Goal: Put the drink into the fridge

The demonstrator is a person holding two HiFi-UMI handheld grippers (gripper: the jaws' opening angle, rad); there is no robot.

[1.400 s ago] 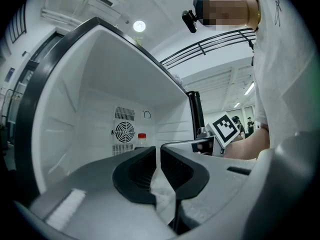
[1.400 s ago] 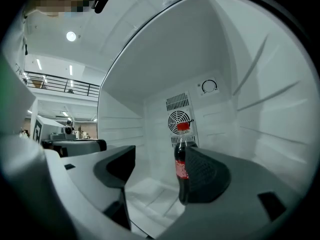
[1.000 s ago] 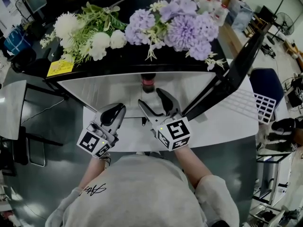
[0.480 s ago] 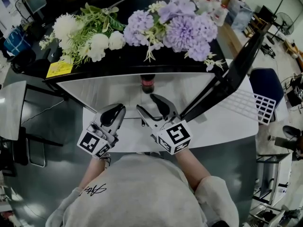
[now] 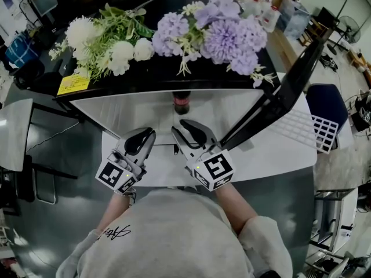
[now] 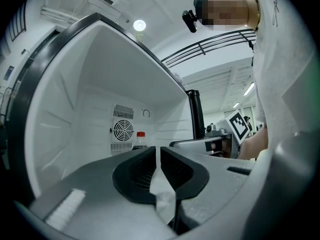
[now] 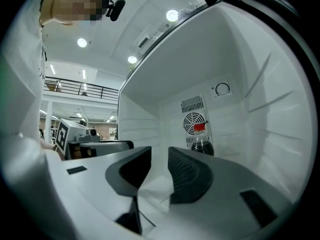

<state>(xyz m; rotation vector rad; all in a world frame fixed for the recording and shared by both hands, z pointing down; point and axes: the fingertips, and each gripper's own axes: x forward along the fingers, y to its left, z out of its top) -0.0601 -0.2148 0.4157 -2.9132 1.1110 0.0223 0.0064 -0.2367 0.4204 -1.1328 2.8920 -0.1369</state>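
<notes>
one cola bottle [image 5: 181, 101], red cap, upright at back of open fridge [image 5: 116, 113], just in front of fan vent [image 7: 194, 122], well apart from both grippers. left gripper [image 5: 148, 133]: clenched, empty. right gripper [image 5: 177, 126]: jaws closing, nothing between, gap visible. both side by side near fridge front edge. flowers [image 5: 223, 36] on top

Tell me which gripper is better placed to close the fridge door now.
Right, probably. The open door stands on the right, close beside the right gripper, whose empty jaws are closing. The left gripper, shut and empty, sits farther from it. The bottle already stands inside the fridge.
</notes>
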